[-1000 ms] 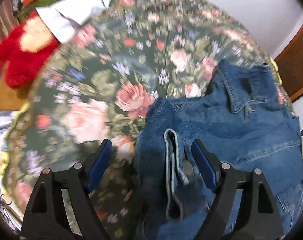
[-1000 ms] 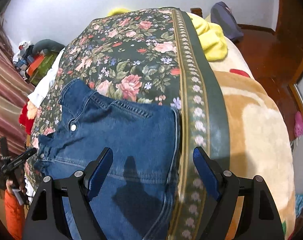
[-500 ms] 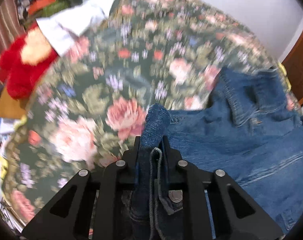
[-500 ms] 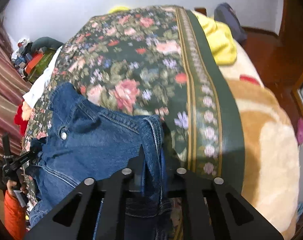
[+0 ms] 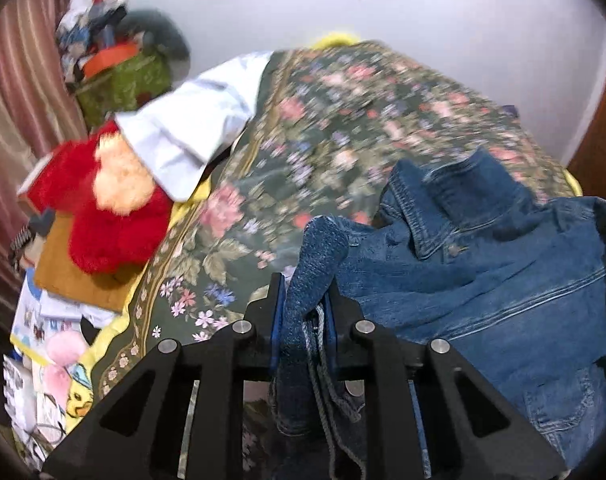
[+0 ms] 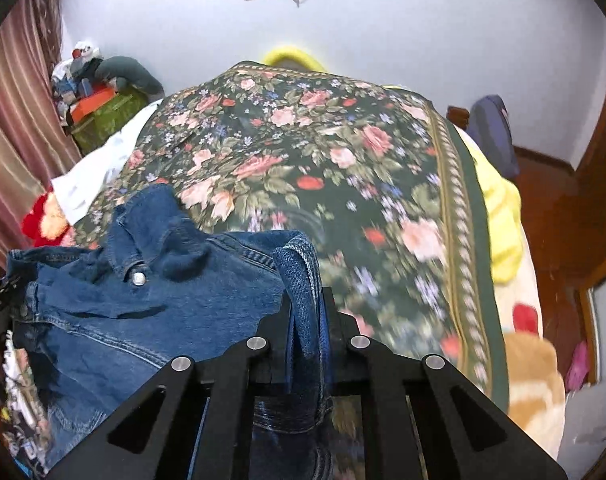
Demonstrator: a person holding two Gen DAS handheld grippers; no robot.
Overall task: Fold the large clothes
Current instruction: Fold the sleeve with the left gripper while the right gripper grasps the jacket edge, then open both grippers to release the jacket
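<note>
Pinching opposite edges of the jacket [image 5: 483, 280], the left claw [image 5: 303, 316] and right claw [image 6: 306, 320] are each clamping bunched denim, probably so it can be lifted and folded as one; its collar end is trailing on the bed [image 6: 323, 168].

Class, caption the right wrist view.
Right gripper clamps denim jacket edge above floral bedspread.

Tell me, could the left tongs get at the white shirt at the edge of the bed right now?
Probably not as things stand: the left tongs are shut on a fold of the denim jacket, so they are occupied. The white shirt lies uncovered beyond open floral bedspread, otherwise unobstructed.
</note>
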